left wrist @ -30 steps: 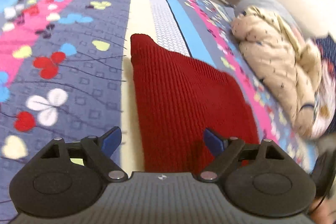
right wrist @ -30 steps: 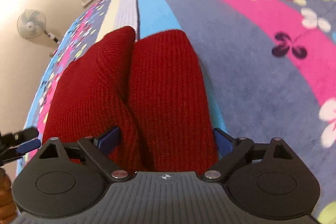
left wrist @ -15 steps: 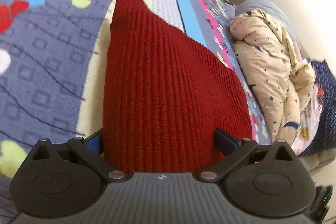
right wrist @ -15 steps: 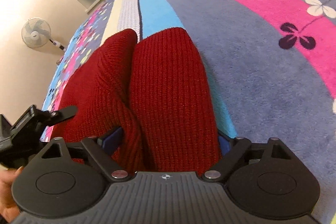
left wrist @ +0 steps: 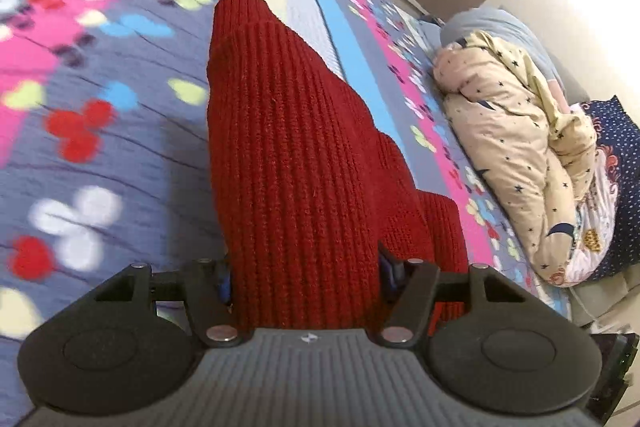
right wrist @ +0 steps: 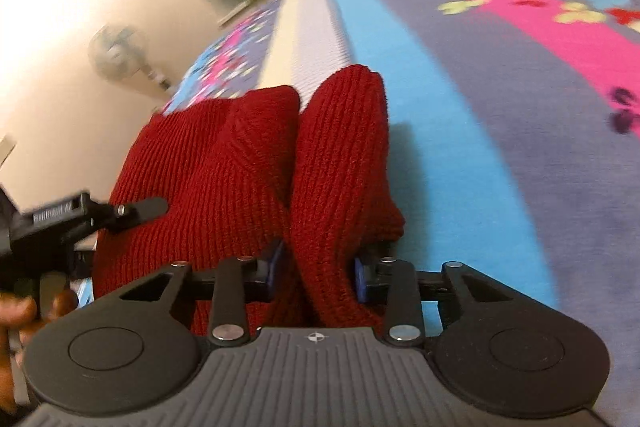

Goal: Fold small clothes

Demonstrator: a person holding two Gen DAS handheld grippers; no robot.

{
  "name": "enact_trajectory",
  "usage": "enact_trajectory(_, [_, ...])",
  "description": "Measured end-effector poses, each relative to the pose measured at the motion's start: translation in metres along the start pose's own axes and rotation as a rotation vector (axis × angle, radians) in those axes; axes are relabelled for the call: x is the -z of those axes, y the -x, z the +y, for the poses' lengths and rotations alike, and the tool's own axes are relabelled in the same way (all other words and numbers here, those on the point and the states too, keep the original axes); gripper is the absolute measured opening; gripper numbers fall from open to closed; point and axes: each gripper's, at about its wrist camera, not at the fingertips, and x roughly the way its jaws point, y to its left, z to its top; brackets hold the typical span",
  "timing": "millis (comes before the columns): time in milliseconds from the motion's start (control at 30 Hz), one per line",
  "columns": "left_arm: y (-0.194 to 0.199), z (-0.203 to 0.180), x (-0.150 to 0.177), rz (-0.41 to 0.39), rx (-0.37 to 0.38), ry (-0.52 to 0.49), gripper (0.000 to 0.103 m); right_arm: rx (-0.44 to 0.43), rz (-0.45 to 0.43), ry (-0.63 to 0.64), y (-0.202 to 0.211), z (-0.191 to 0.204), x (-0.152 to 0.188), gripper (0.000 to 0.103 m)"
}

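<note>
Both claws pinch ribbed red knit garment (left wrist: 296,163).

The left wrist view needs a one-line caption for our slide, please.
Left gripper shut on a red knit garment, over a floral bedspread.

One red knitted garment (left wrist: 296,163) lies on one patterned bed (left wrist: 100,115). Two claws, left (left wrist: 306,279) and right (right wrist: 316,273), show. One bundled quilt (left wrist: 516,131) sits at right.

Both claws, left (left wrist: 305,277) and right (right wrist: 318,273), closed on red knit garment (left wrist: 288,163), lifting it.
</note>
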Motion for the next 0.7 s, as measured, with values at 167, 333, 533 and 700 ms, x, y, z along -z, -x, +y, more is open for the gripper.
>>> enact_trajectory(167, [0.046,0.044,-0.012,-0.014,-0.046,0.012,0.068,-0.132,0.059,0.016,-0.016,0.036,0.008,0.028])
enact_trajectory(333, [0.068,0.097,-0.021,-0.020,-0.117,0.138,0.078,-0.168,0.122,0.024,-0.033,0.054,0.012,0.019])
enact_trajectory(533, [0.109,0.113,-0.010,-0.106,-0.258,0.136,0.078,-0.060,0.168,0.012,-0.042,0.054,0.020,0.020])
enact_trajectory(700, [0.130,0.087,0.038,-0.111,-0.174,-0.074,0.068,-0.037,0.154,0.058,-0.038,0.063,0.023,0.020])
